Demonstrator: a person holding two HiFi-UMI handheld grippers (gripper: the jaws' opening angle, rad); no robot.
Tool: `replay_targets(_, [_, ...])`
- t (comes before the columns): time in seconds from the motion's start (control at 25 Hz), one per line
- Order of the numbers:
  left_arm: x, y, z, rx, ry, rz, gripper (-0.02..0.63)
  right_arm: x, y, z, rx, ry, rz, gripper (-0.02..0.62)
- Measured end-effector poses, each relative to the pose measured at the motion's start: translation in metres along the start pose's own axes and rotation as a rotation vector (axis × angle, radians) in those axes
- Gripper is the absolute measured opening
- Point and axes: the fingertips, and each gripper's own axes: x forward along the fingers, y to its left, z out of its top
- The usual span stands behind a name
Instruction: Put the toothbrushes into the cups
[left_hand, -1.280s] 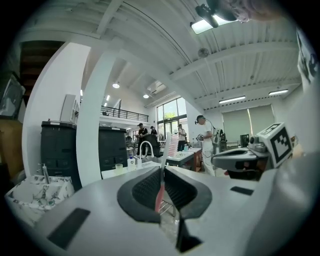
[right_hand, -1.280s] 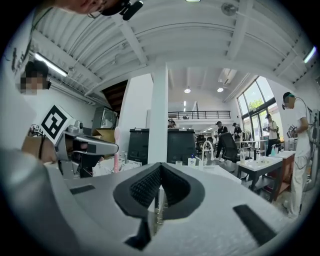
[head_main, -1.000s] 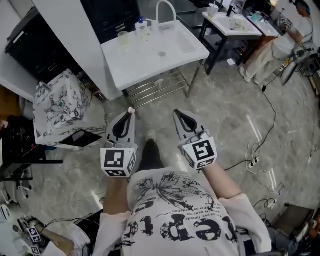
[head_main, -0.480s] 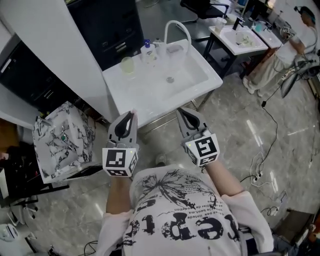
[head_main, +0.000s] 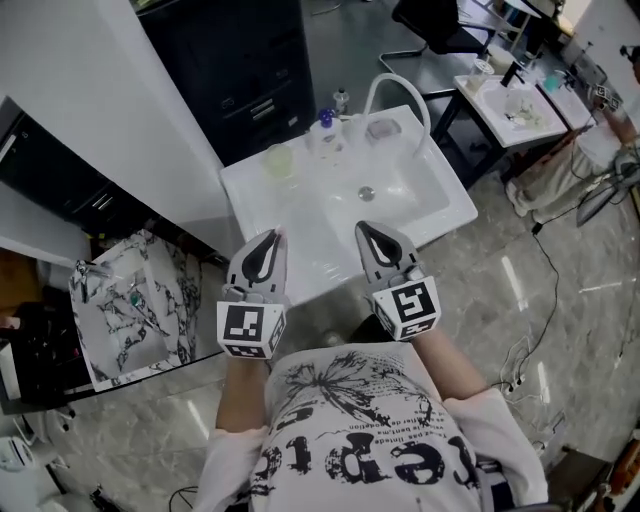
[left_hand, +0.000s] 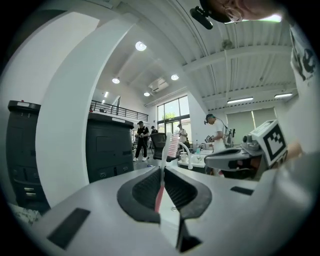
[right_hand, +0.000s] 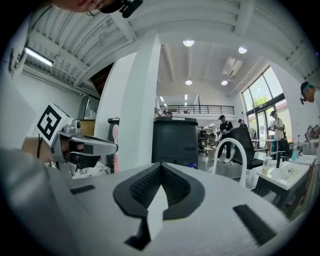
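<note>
Person's shirt (head_main: 360, 440): printed T-shirt, bottom centre of the head view.
Left gripper (left_hand: 163, 169): lower left of centre in the head view; jaws pinched narrow on a toothbrush.
Toothbrush (left_hand: 159, 197): pink handle between the left jaws, standing upright with the bristle head above the jaw tips. This is plain in the left gripper view; the head view shows at most a speck at the tips.
Right gripper (right_hand: 161, 164): beside the left one; jaws drawn together, nothing between them. Its own view also shows the left gripper at frame left with the pink brush head upright.
Washbasin (head_main: 300, 215): white, centre of the head view, just beyond both jaw tips.
Cup (head_main: 279, 160): pale yellow-green, on the basin's back edge at left, well apart from the toothbrush; seen in the head view only.
Soap bottle (head_main: 325, 135): blue-capped, right of the cup.
Faucet (right_hand: 229, 140): white arch.
Black cabinet (head_main: 240, 60): behind the basin, top centre.
People (left_hand: 142, 142): standing far off, in the gripper views only.
</note>
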Motion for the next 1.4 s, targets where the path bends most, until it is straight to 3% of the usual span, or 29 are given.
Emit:
replay_targets(0.28, [0.048, 0.023, -0.003, -0.041, -0.024, 0.063, 0.028, 0.069, -0.026, -0.011, -0.01, 0.011, 0.112, -0.009])
replay_targets(0.72, [0.148, 0.068, 0.007, -0.064, -0.068, 0.267, 0.028, 0.168, -0.07, -0.011, -0.031, 0.03, 0.371, -0.009])
replay_targets(1.2, [0.231, 0.128, -0.034, -0.063, -0.048, 0.304, 0.028, 0.237, -0.086, -0.024, 0.016, 0.032, 0.519, -0.008])
replay_targets(1.4, [0.249, 0.15, -0.061, -0.089, -0.037, 0.321, 0.028, 0.252, -0.082, -0.035, 0.013, 0.042, 0.541, -0.008])
